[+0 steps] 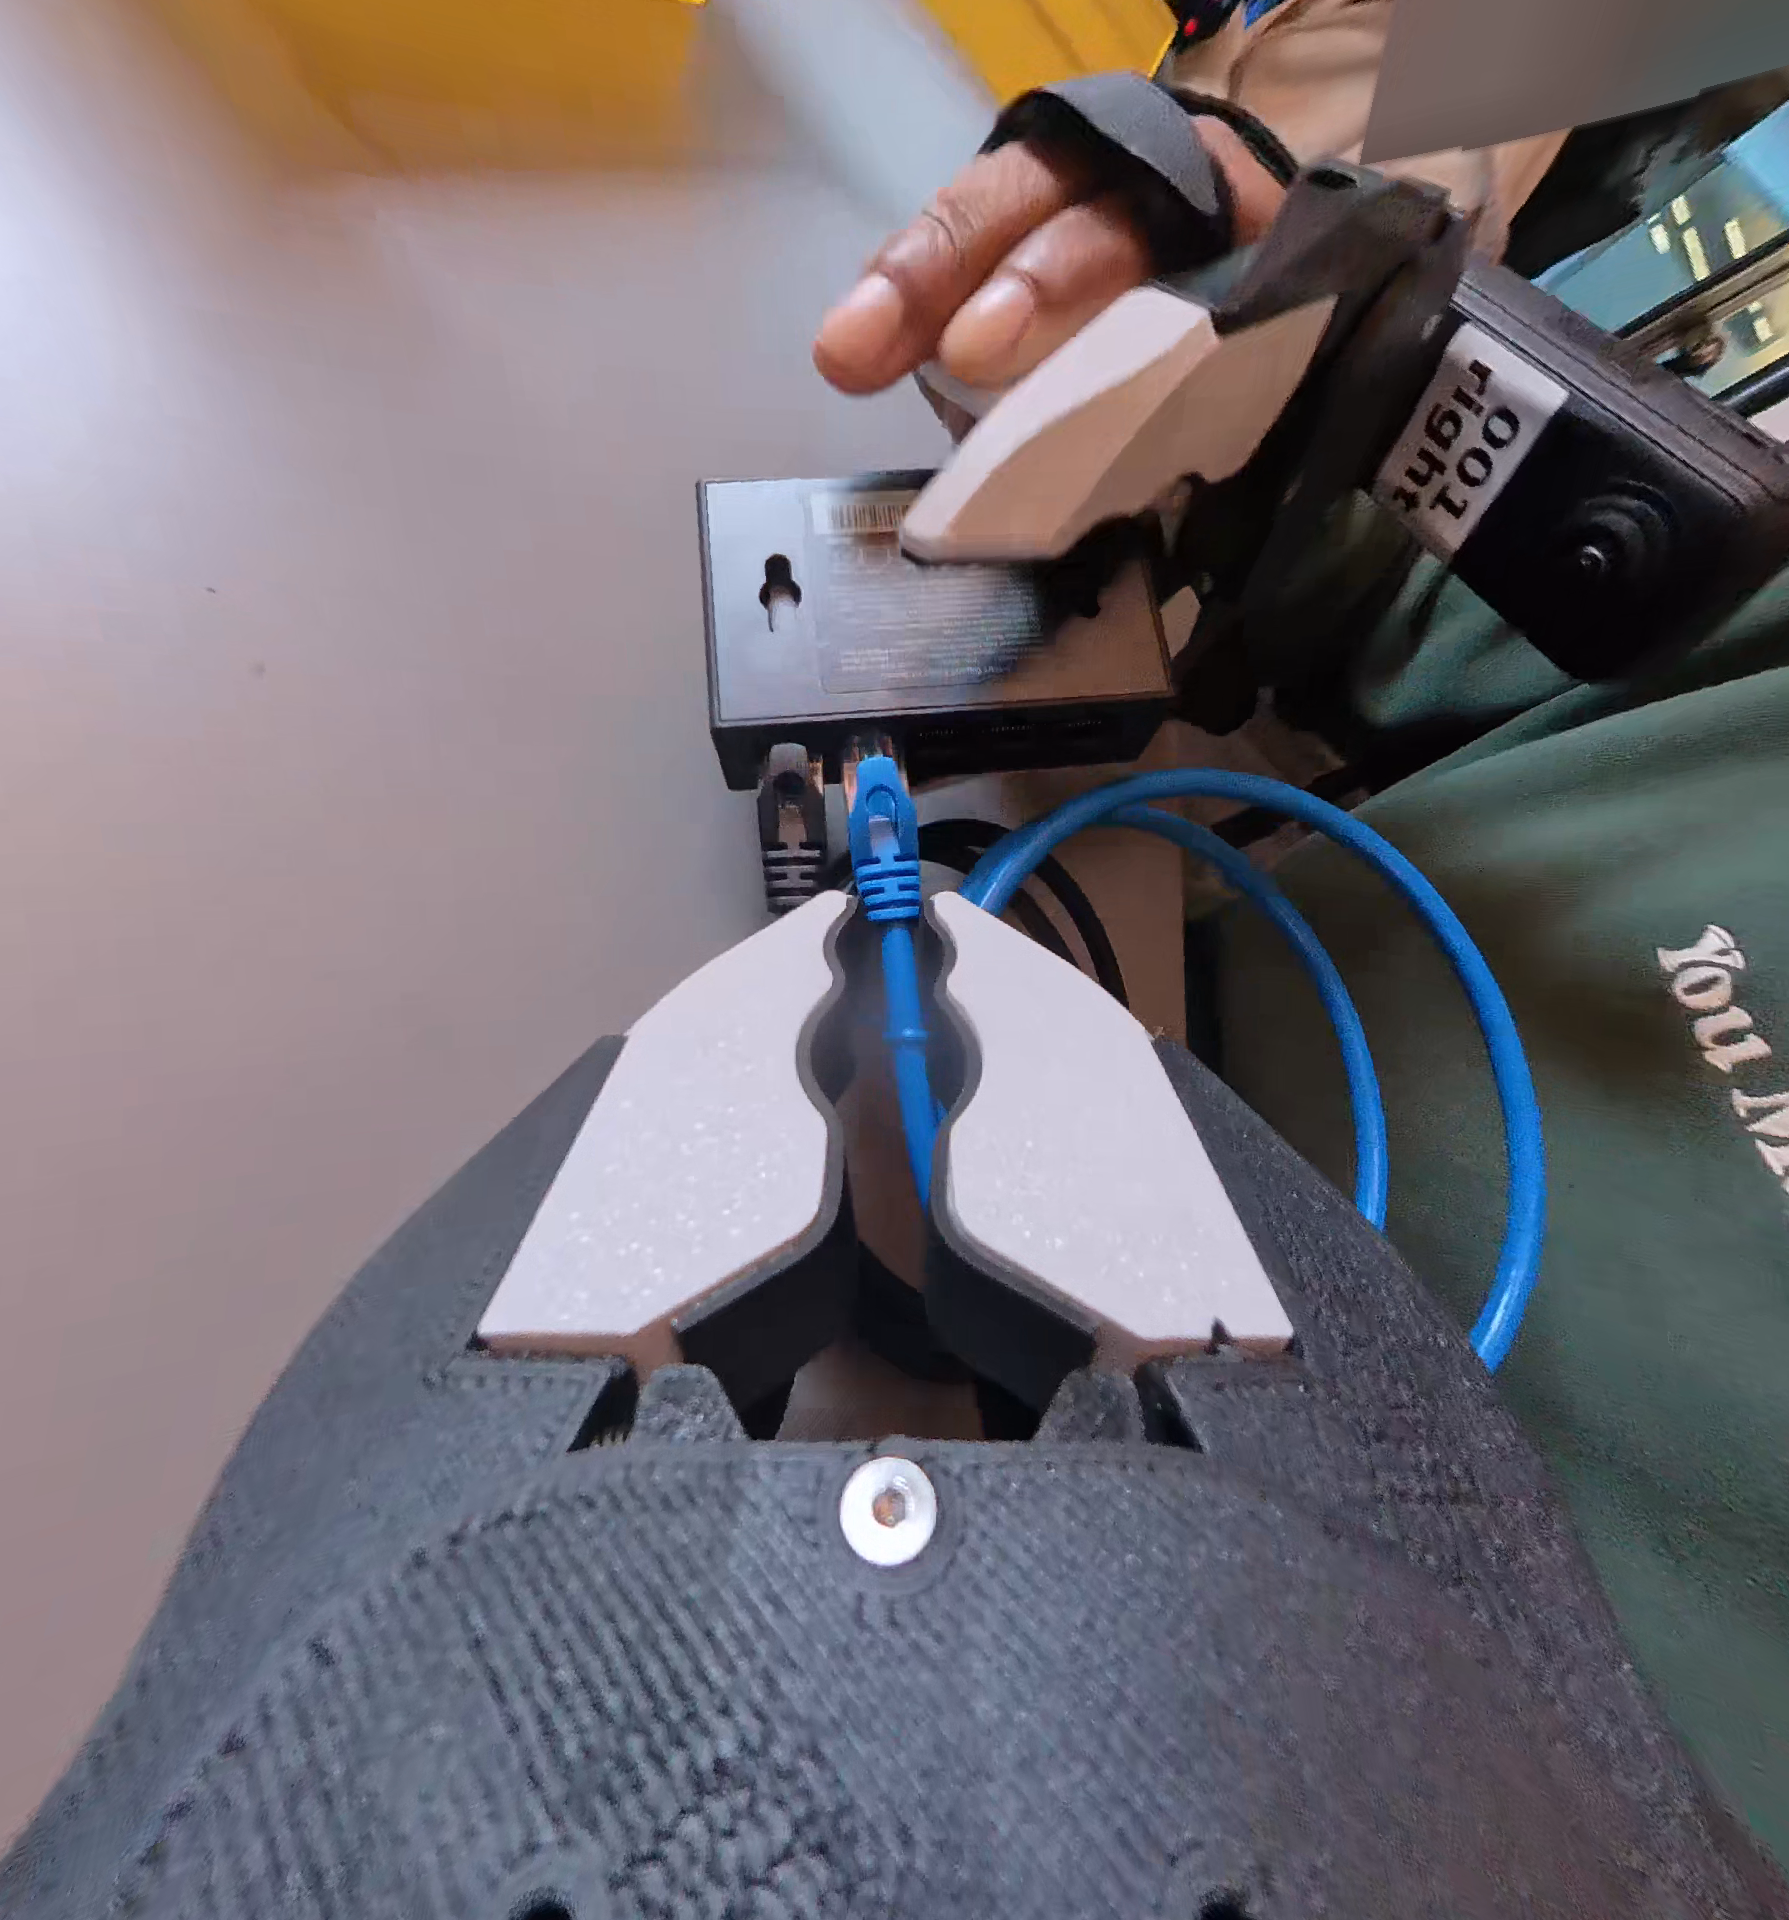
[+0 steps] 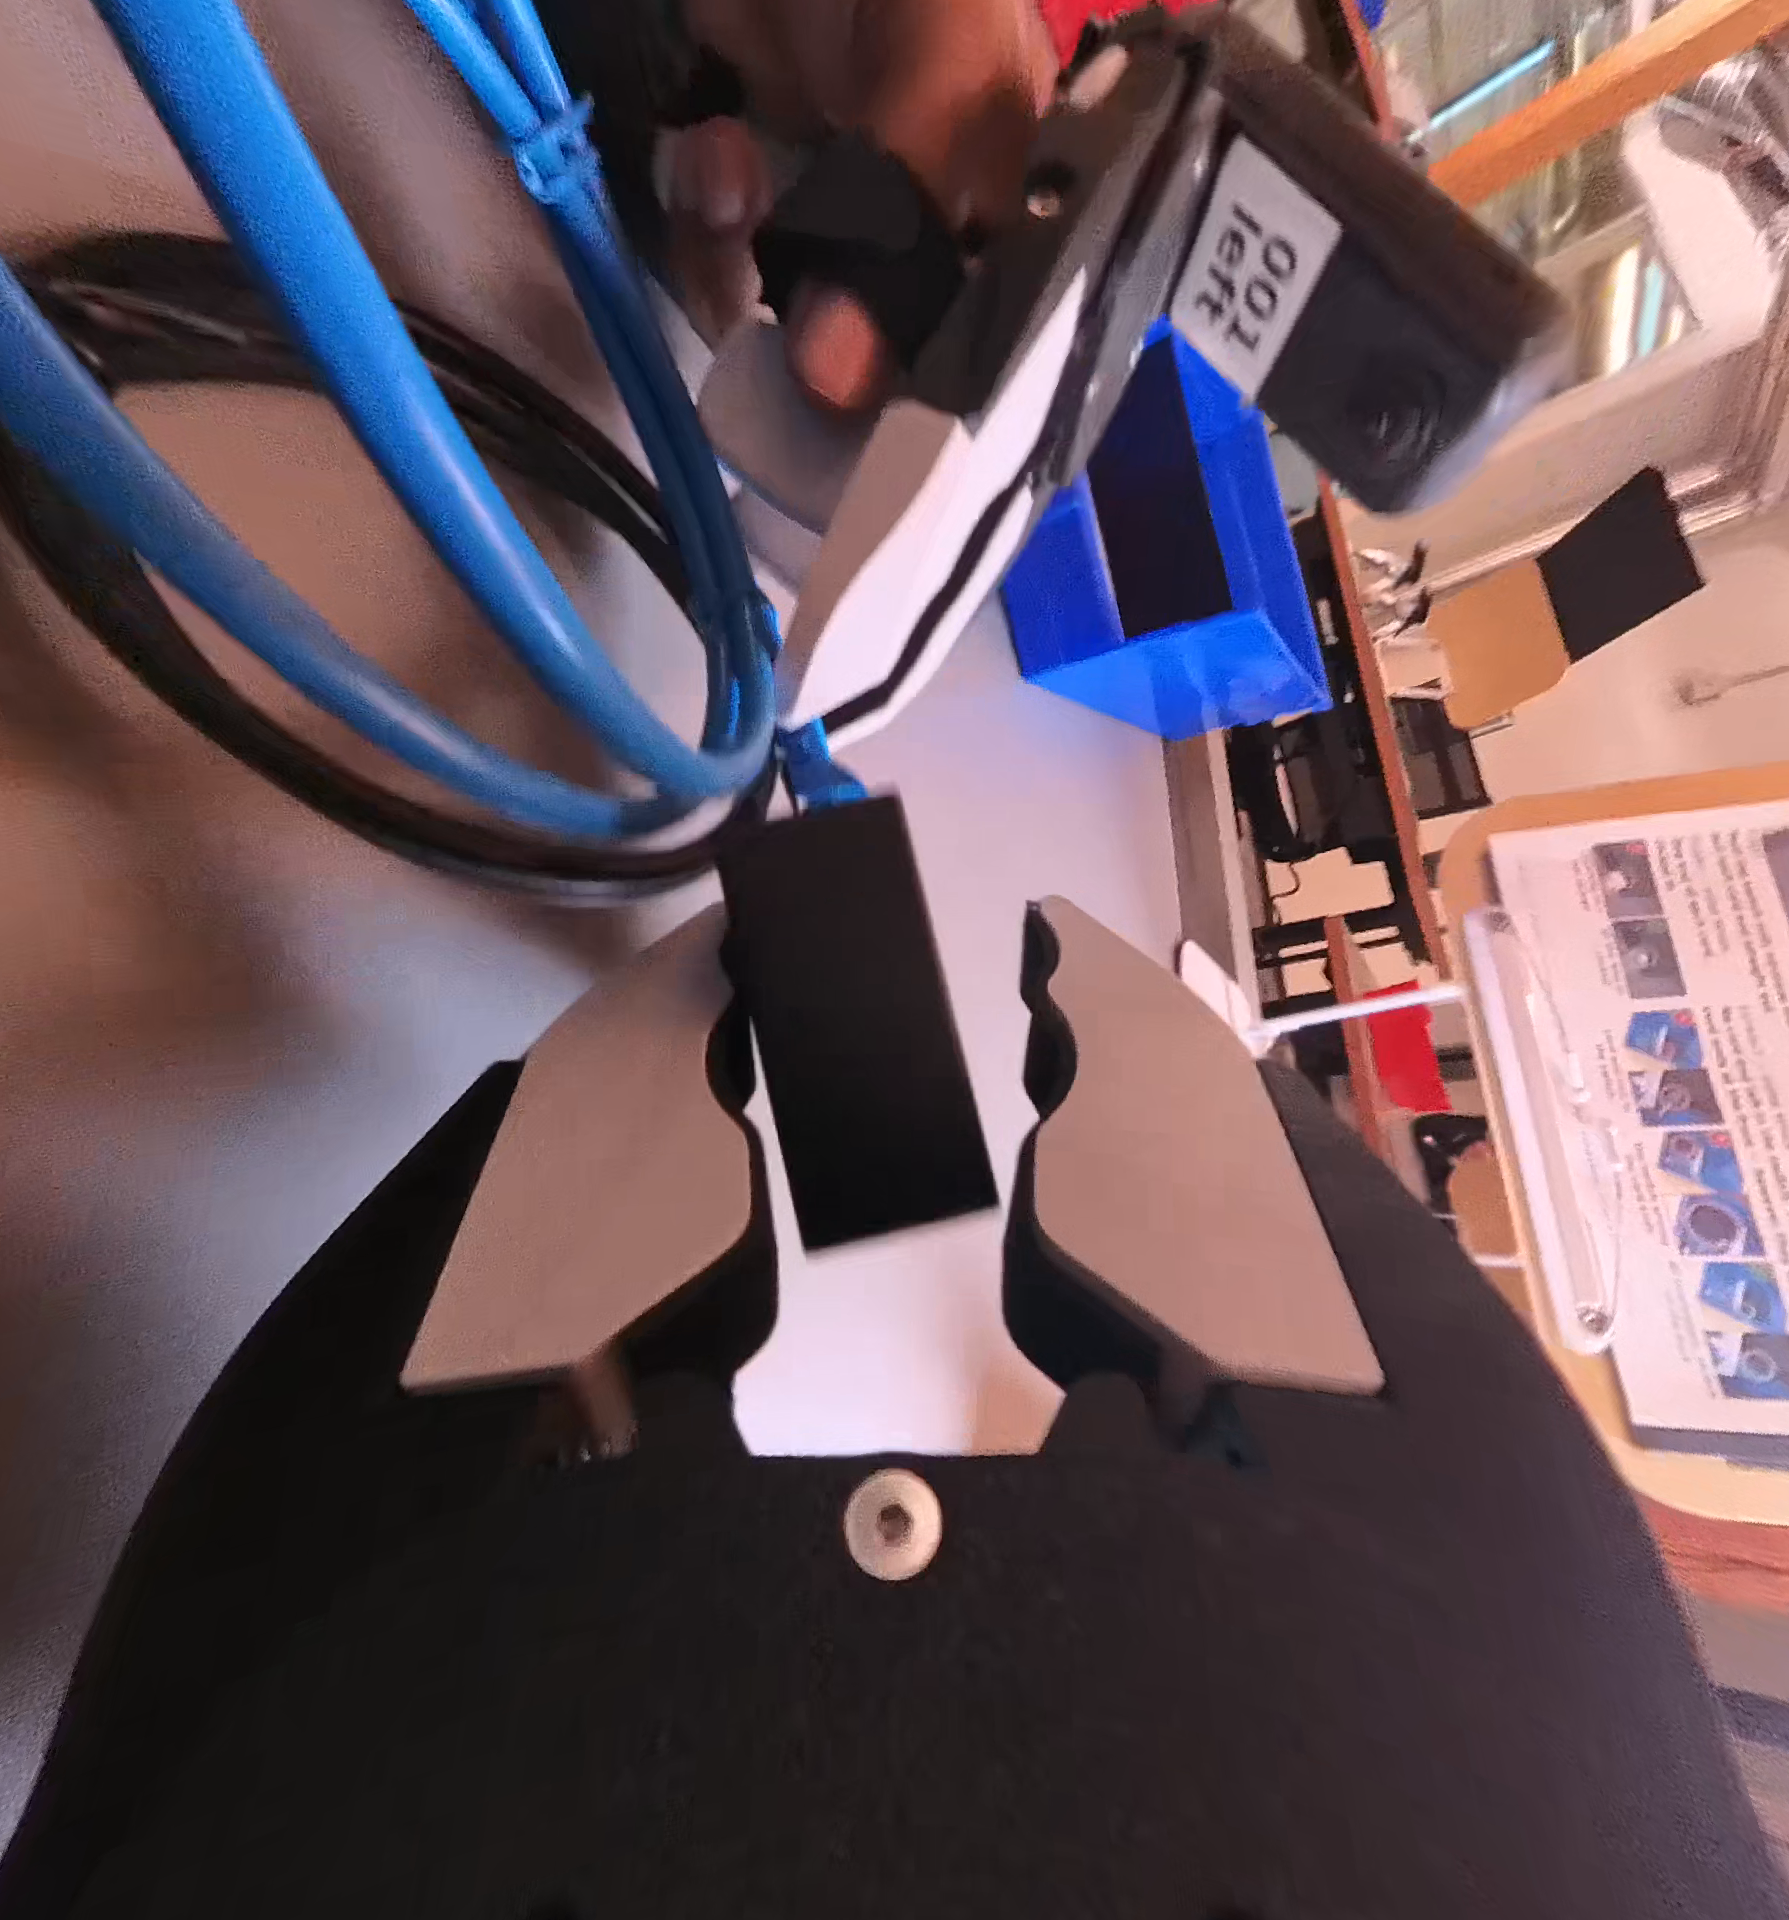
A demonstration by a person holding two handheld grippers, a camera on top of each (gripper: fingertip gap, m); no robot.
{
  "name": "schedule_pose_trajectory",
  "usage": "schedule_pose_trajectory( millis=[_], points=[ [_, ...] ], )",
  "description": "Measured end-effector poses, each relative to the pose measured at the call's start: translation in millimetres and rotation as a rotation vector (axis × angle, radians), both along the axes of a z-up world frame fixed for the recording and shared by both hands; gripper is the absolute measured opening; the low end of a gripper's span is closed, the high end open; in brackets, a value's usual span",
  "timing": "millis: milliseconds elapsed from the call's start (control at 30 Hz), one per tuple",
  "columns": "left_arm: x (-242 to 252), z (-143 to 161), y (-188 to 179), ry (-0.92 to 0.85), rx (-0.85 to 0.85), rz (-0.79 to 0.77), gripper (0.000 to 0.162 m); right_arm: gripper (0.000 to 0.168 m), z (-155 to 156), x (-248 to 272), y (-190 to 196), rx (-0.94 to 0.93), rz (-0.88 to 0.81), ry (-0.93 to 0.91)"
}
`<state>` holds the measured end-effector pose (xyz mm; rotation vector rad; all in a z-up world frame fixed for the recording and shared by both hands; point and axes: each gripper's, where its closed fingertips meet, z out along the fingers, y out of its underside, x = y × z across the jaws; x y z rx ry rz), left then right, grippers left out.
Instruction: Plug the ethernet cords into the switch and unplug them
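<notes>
The black switch (image 1: 931,644) lies on the white table with its port side towards me. A black plug (image 1: 792,821) sits in the end port. The blue ethernet plug (image 1: 882,821) sits in the port beside it. My left gripper (image 1: 892,914) is closed on the blue cord just behind the plug's boot. My right gripper (image 2: 879,916) straddles the switch (image 2: 859,1039). Its left finger touches the switch's side and its right finger stands apart. In the left wrist view one right finger (image 1: 1056,457) lies over the switch's top. Blue cord loops (image 2: 350,343) curl at the left.
A black cable (image 2: 246,665) coils under the blue loops. A blue bin (image 2: 1181,644) stands past the switch. A sheet with pictures (image 2: 1700,1091) lies at the right. The person's green shirt (image 1: 1596,1039) fills the right side. A yellow object (image 1: 454,73) is at the far edge.
</notes>
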<state>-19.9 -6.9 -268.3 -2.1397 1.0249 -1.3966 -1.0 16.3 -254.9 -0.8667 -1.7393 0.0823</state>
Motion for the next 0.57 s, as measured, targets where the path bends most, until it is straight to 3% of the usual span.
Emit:
schedule_pose_trajectory(
  millis=[33,167,267,567],
  points=[
    [-1,0,-1,-0.02,-0.002,-0.005,0.01,0.051,-2,5,4,-0.02,-0.007,-0.017],
    [-2,5,-8,-0.054,0.007,-0.036,0.009,0.045,-12,16,16,-0.092,-0.016,-0.048],
    [0,0,-9,-0.014,0.016,-0.064,0.009,0.032,-20,8,11,-0.037,0.021,-0.095],
    [-2,-14,-13,0.055,0.029,-0.117,0.008,0.03,-29,2,-1,-0.048,0.093,-0.107]
  ],
)
